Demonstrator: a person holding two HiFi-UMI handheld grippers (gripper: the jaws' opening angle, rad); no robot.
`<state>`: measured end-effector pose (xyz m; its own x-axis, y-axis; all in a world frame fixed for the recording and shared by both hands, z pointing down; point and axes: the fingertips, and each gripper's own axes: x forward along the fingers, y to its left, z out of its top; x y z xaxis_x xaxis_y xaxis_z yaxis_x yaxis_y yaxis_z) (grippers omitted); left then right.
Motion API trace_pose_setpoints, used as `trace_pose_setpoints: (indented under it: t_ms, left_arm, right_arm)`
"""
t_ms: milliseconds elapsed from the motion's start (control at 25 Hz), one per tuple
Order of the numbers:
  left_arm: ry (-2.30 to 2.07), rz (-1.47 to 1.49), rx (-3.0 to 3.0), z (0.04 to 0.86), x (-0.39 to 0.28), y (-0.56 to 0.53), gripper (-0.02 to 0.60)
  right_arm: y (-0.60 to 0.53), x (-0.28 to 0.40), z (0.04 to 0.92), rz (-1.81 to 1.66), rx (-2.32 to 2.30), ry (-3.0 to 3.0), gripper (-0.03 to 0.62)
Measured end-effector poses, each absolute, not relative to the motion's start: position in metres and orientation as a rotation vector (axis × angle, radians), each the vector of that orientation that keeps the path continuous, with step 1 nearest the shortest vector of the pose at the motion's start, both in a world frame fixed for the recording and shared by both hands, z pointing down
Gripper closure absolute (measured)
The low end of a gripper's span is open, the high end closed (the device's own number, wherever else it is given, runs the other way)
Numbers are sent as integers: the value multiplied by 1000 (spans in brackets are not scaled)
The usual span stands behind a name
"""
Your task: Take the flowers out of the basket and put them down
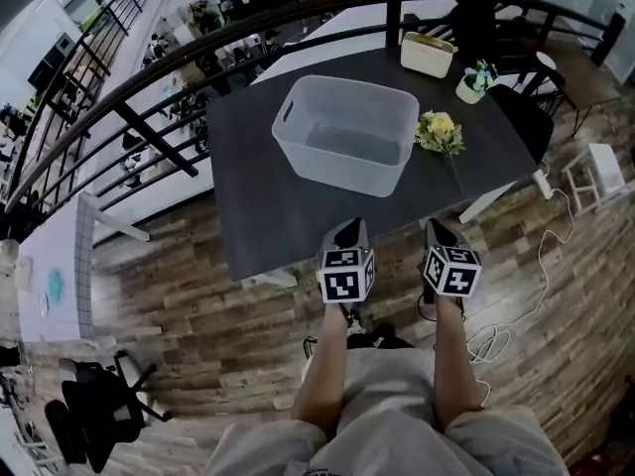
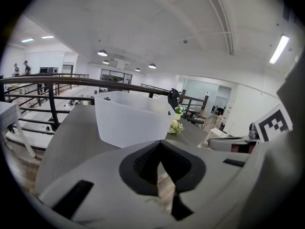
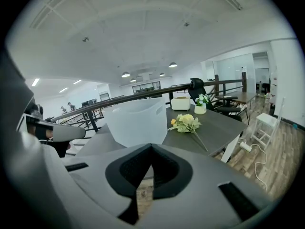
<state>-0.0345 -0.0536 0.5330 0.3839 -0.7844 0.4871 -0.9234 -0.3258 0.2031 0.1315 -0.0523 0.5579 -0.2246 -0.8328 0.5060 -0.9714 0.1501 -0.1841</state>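
**Flowers down on the worktop, both grippers shut at the near edge**

Head view first. The flowers point(image 1: 440, 132), a yellow-and-cream bunch with green leaves, lie on the dark worktop point(image 1: 258, 216). They sit at 3 o'clock of the basket point(image 1: 342, 165), just beside its wall and outside it. The basket is a translucent white tub, upright in mid-worktop. At 6 o'clock of it, down at the worktop's near edge, the left gripper point(image 1: 350, 228) and the right gripper point(image 1: 437, 230) sit side by side. Both are well apart from basket and flowers. Out past the flowers at 12 to 1 o'clock, a small potted plant point(image 1: 475, 79) and a cream box point(image 1: 428, 54) stand near the far edge. A black railing point(image 1: 393, 6) curves behind them.

Over to the left gripper view. Its fingers are closed pad on pad with nothing between them, just a sliver of wooden floor point(image 1: 198, 315) showing below the seam. The basket point(image 2: 128, 123) looms at 12 o'clock, and the flowers point(image 2: 176, 127) peek out at its 3 o'clock side. The right gripper's marker cube shows at the frame's 3 o'clock edge.

Right gripper view now. These fingers are pressed together as well, gripping nothing. The basket point(image 3: 136, 120) stands at 12 o'clock. The flowers point(image 3: 187, 123) lie at 1 o'clock, flat on the worktop, with a clear gap to the basket wall. Their blooms sit nearest the basket and the stem trails off toward 5 o'clock.
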Motion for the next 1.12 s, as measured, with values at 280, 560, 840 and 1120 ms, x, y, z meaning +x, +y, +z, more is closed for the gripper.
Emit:
trace_pose_setpoints:
  t_ms: [280, 560, 840, 1120]
  left_arm:
    - [-1479, 437, 2194, 528, -29, -46, 554]
    - [-1471, 443, 2204, 526, -21, -58, 554]
    - [-1493, 426, 2191, 520, -28, -69, 554]
    - [-1504, 441, 2187, 520, -34, -74, 554]
  right_arm:
    - [-46, 129, 557, 714, 1689, -2173, 589]
    - [-56, 127, 550, 681, 1647, -2208, 589]
    - [-61, 132, 542, 656, 1632, -2222, 589]
    - [-66, 140, 544, 673, 1667, -2204, 589]
